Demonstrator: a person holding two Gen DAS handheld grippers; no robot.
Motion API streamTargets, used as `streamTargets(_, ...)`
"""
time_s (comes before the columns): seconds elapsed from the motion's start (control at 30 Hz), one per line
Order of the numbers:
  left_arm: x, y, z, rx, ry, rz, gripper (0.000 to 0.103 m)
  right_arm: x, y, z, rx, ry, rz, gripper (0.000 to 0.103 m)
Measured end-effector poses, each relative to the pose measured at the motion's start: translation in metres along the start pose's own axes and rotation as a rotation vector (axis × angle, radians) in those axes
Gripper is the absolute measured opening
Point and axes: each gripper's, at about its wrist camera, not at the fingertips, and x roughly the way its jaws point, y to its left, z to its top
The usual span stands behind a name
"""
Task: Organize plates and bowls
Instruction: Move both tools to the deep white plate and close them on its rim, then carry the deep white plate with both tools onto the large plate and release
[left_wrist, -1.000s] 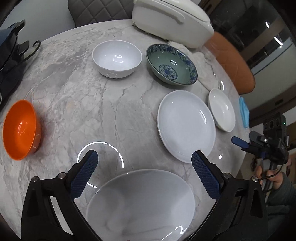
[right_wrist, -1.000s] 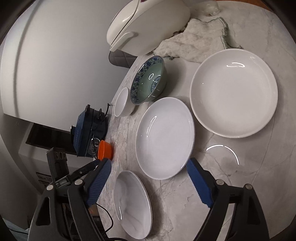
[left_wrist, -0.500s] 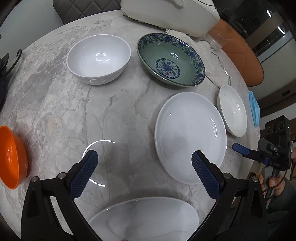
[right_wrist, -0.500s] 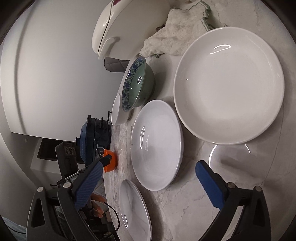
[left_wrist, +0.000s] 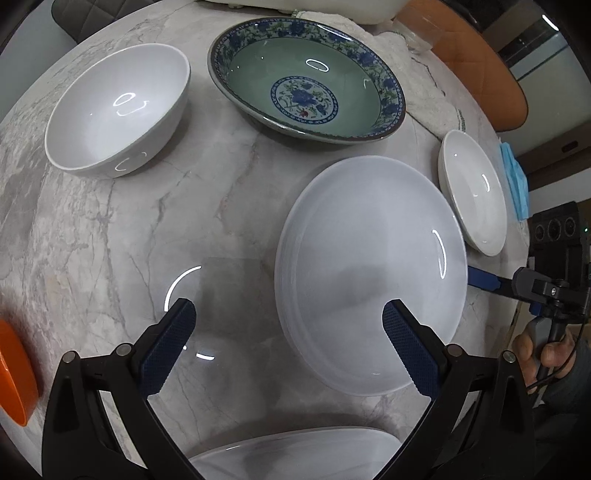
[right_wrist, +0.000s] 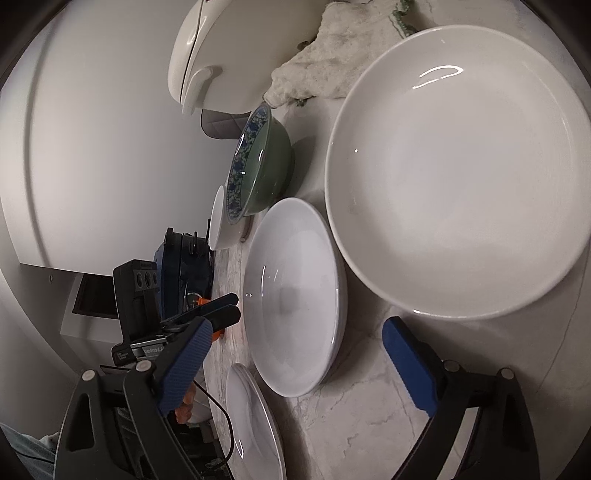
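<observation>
- We see our left gripper (left_wrist: 286, 319) pointing steeply down at the round grey marble table (left_wrist: 122, 236), its blue-padded jaws standing wide with nothing between them.
- Its right finger (left_wrist: 410, 350) overlaps the near edge of the large flat white plate (left_wrist: 369, 273), while the left finger hangs over bare marble; we cannot tell if the pad touches the plate.
- Our right gripper (right_wrist: 295, 365) is over the table's right side; its jaws are closing from a wide spread, and nothing is pressed by the pads.
- Between its fingers, in the right wrist view, appears the edge of the same plate (right_wrist: 295, 295).
- Just beyond it lies the deep white dish (right_wrist: 458, 170), very near the plate.
- At the far side stand the green bowl with blue flower border (left_wrist: 306, 79) and the plain white round bowl (left_wrist: 118, 110), well apart from each other.
- A small orange bowl (left_wrist: 13, 373) sits at the left edge.
- Another white plate (left_wrist: 295, 458) lies at the near edge, beneath the left gripper.
</observation>
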Motion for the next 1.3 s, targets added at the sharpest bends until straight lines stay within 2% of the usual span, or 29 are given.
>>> streamTargets(0.17,0.013,-0.006,0.008,0.018,0.035,0.003,0.101,0.008,0.001,0.003,-0.012,0.025,-0.002,0.085)
streamTargets(0.33,0.021,-0.007,0.016,-0.003,0.032,-0.002,0.101,0.011,0.001,0.005,-0.004,0.042,-0.014,0.077)
streamTargets(0.47,0.027,-0.01,0.02,0.004,0.052,-0.017,0.1,0.011,-0.002,0.005,0.014,0.047,-0.029,0.067)
streamTargets(0.7,0.037,-0.022,0.029,0.014,0.032,0.001,0.099,0.013,-0.001,0.004,0.016,0.063,-0.015,0.064)
streamTargets(0.77,0.037,-0.026,0.033,0.02,0.028,-0.014,0.089,0.012,-0.001,0.003,0.017,0.061,-0.02,0.062)
streamTargets(0.83,0.039,-0.027,0.036,0.013,0.036,-0.014,0.071,0.011,-0.002,0.003,0.029,0.057,-0.018,0.06)
streamTargets(0.93,0.039,-0.029,0.041,0.013,0.031,-0.028,0.057,0.008,-0.004,0.003,0.045,0.043,-0.025,0.056)
streamTargets(1.1,0.038,-0.026,0.044,-0.01,0.038,-0.069,0.053,0.005,-0.007,0.002,0.063,0.025,-0.028,0.053)
streamTargets(1.17,0.038,-0.023,0.043,-0.018,0.044,-0.091,0.043,0.004,-0.007,0.001,0.059,0.023,-0.024,0.054)
streamTargets(1.2,0.038,-0.022,0.042,-0.021,0.051,-0.105,0.034,0.003,-0.007,0.0,0.052,0.022,-0.025,0.054)
streamTargets(1.23,0.039,-0.022,0.043,-0.023,0.058,-0.111,0.03,0.004,-0.006,0.0,0.045,0.021,-0.028,0.053)
streamTargets(1.3,0.036,-0.018,0.039,-0.03,0.06,-0.124,0.03,0.004,-0.005,0.0,0.039,0.026,-0.027,0.053)
